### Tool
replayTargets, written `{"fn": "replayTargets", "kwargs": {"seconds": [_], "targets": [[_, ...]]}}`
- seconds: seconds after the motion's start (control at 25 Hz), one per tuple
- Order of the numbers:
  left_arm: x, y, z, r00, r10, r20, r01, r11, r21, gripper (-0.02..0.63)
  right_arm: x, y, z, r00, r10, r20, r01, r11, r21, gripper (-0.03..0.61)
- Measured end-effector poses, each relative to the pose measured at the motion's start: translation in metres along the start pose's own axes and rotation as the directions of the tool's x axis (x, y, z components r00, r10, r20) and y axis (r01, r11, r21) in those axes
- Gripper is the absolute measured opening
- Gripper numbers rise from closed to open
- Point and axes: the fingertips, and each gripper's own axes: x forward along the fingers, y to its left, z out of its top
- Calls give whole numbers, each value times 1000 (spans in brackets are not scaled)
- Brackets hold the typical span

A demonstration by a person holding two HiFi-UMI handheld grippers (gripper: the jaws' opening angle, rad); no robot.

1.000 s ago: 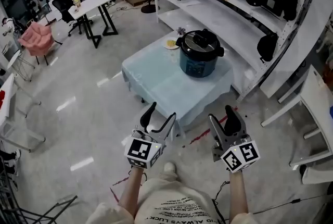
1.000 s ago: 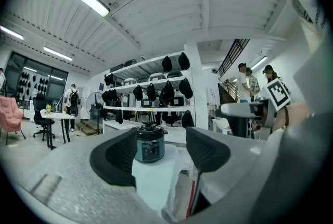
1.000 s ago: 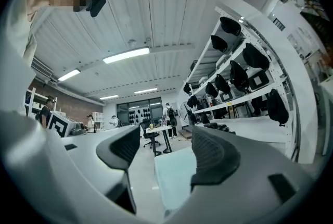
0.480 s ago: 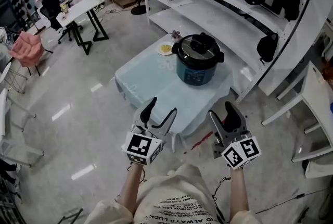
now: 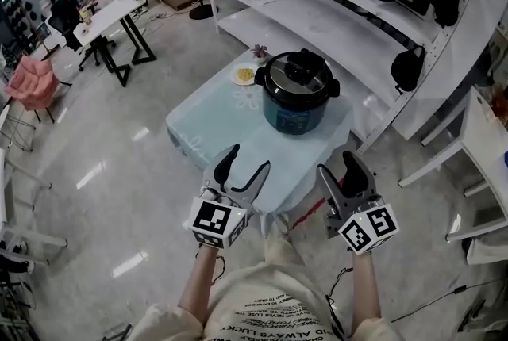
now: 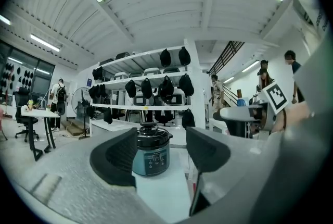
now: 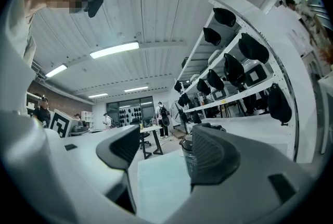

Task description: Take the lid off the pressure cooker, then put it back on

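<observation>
A dark blue pressure cooker [image 5: 296,103] stands on a small table with a light blue cloth [image 5: 222,125], its black lid [image 5: 301,74] seated on top. The cooker [image 6: 151,155] shows straight ahead between the left jaws, and partly behind the right finger [image 7: 210,158] in the right gripper view, where its body [image 7: 187,154] peeks out. My left gripper [image 5: 243,166] is open, held near the table's front edge. My right gripper [image 5: 343,170] is open too, just off the table's front right corner. Both are empty and well short of the cooker.
A small plate with yellow food [image 5: 244,75] and a little plant [image 5: 259,52] sit at the table's far corner. White shelving [image 5: 333,6] with black bags runs behind. A white table [image 5: 486,141] stands at right, a black-legged desk [image 5: 111,14] at far left.
The view has moved closer to the table; the cooker and table now sit nearer the grippers. Both grippers stay open and held as before.
</observation>
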Motion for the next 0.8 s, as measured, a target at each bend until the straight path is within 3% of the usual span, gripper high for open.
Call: {"fn": "replayTargets", "kwargs": {"seconds": [0.8], "targets": [[131, 70, 9, 998, -54, -41, 55, 998, 5, 279, 126, -87, 10, 999, 9, -48, -10, 1000, -11, 295]]}}
